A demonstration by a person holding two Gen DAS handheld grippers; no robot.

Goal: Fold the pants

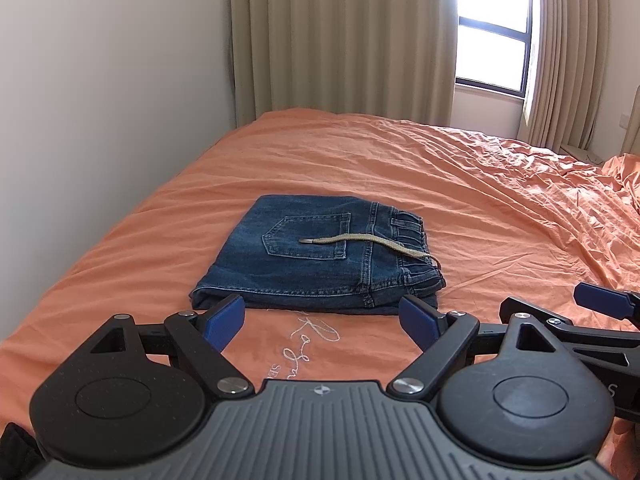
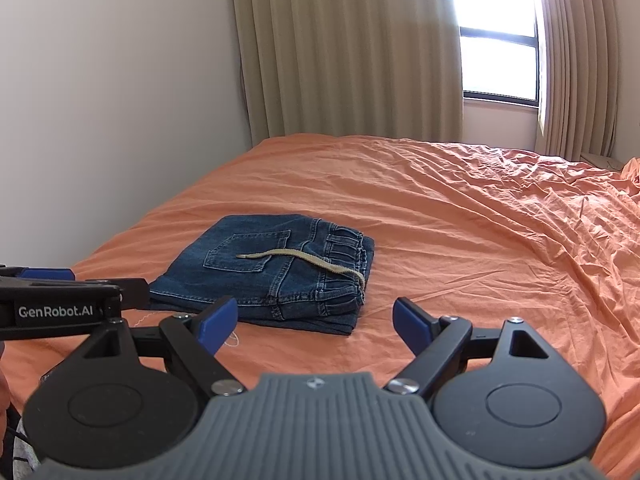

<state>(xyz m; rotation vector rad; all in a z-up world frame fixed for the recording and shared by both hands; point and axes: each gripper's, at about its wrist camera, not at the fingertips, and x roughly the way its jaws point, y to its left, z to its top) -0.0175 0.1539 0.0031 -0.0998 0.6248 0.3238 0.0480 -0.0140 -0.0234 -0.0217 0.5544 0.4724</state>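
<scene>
- Nearest, the left gripper (image 1: pixel 322 322) hovers low over the bed with its blue pads spread wide, gripping nothing.
- Beside it, the right gripper (image 2: pixel 315 326) is just as wide and empty.
- Between the pads lies embroidered white lettering (image 1: pixel 316 334) on the orange bedsheet (image 1: pixel 460 184).
- Just beyond, the folded jeans (image 1: pixel 316 256) lie flat as a compact rectangle, back pocket up, elastic waistband to the right.
- A tan drawstring (image 1: pixel 360 242) trails loose across the pocket.
- The denim looks thick, soft and fairly heavy; I'd grasp the stacked near edge, taking all layers, so nothing unfolds.
- Farthest, beige curtains (image 1: pixel 344 40) frame a bright window (image 1: pixel 494 24).
</scene>
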